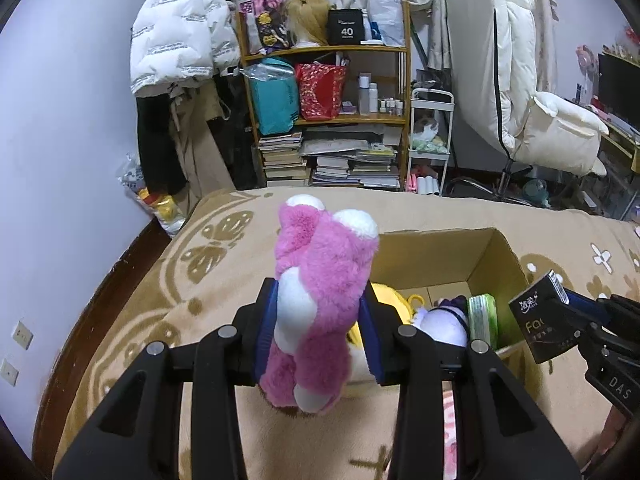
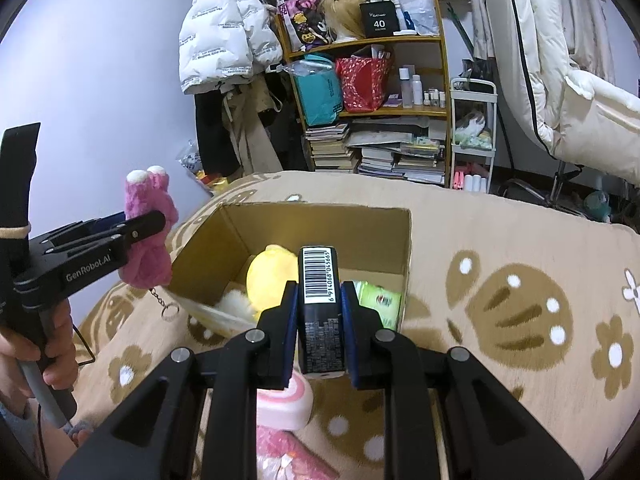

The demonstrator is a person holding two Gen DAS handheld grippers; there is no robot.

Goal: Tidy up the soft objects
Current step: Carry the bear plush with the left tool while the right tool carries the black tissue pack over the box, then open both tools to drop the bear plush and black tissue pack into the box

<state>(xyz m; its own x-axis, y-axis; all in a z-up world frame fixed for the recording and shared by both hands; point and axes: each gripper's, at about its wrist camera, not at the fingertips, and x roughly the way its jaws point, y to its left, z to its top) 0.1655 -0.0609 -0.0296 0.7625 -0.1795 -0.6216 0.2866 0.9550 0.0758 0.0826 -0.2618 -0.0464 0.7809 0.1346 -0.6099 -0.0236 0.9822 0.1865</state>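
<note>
Black "Fac…" tissue pack (image 1: pixel 538 316), barcode 6914068045665

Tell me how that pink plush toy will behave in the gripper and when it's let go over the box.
The pink plush toy bulges around the left gripper, so it is probably soft and squashy. Its fur likely grips the pads rather than slipping. Dropped into the cardboard box, it should land limp, not roll; its keychain could snag.
</note>
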